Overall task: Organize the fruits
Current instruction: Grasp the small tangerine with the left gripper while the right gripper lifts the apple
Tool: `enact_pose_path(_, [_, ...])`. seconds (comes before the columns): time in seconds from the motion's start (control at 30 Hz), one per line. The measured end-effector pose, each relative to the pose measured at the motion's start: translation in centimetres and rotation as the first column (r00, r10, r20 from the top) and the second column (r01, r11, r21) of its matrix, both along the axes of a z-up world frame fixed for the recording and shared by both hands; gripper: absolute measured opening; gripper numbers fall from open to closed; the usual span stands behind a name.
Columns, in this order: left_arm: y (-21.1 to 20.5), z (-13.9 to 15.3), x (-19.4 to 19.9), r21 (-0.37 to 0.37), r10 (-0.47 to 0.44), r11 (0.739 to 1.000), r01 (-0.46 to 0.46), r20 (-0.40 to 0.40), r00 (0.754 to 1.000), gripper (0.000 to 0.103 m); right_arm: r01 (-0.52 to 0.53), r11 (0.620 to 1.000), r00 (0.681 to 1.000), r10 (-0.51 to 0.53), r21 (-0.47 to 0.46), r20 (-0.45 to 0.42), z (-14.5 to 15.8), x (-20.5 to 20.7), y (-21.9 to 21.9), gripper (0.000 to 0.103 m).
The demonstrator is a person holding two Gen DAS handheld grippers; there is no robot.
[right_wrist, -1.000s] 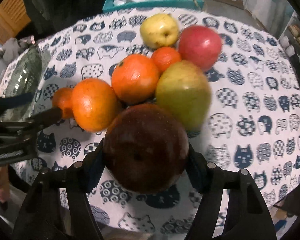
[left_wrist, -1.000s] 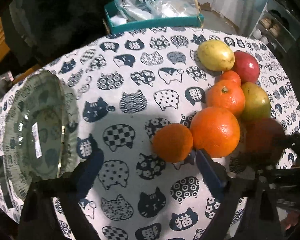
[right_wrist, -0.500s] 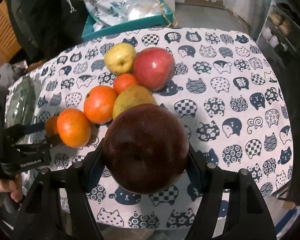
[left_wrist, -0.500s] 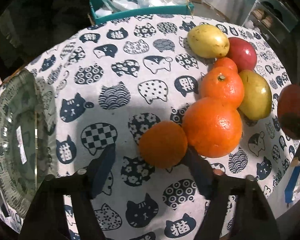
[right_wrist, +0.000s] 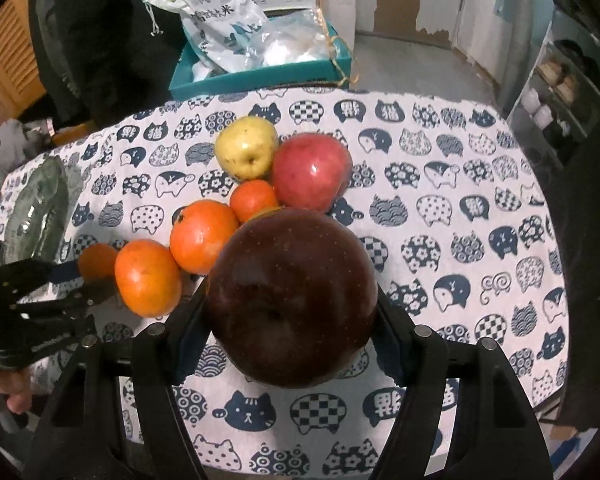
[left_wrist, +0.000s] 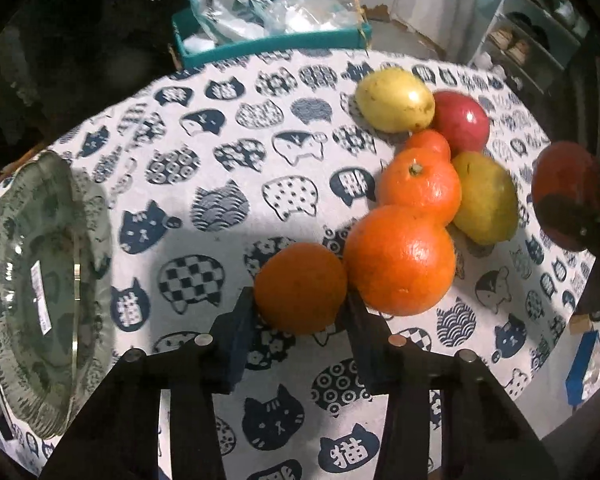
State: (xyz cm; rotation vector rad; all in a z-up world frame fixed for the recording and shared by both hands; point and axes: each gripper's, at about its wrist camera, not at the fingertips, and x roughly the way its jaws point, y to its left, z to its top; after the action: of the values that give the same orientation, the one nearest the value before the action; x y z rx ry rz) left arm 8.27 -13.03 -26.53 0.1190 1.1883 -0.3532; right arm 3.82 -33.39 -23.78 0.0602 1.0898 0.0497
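A dark red apple [right_wrist: 292,300] was clamped between the fingers of the right gripper [right_wrist: 292,312] and held clear above the surface [right_wrist: 480,184]. On the cat-print cloth below, the rest of the fruit was bunched together: a yellow apple [right_wrist: 247,153], a red apple [right_wrist: 311,171], a small tangerine [right_wrist: 254,200] and two larger oranges [right_wrist: 202,236]. At the near end of that cluster, a small orange [left_wrist: 300,288] was bracketed by the left gripper [left_wrist: 300,320], a pad touching each side of it, the fruit resting on the cloth. A glass plate [left_wrist: 32,292] was seen at the left edge, well apart from the fruit.
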Motion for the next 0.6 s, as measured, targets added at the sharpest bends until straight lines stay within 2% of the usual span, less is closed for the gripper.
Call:
enact_pose_path(0.33, [1.8, 4.1, -0.2, -0.003, 0.079, 0.997, -0.079, 0.09, 0.993, 0.044, 0.011, 1.0, 0.998, -0.009, -0.025, 0.062, 2.2, 0.0, 0.1, 0.071])
enact_pose_path(0.6, [3.4, 7.6, -0.6, -0.055, 0.124, 0.992, -0.117, 0.156, 0.98, 0.044, -0.012, 0.999, 0.988, 0.02, -0.051, 0.154, 5.1, -0.3, 1.2, 0.071])
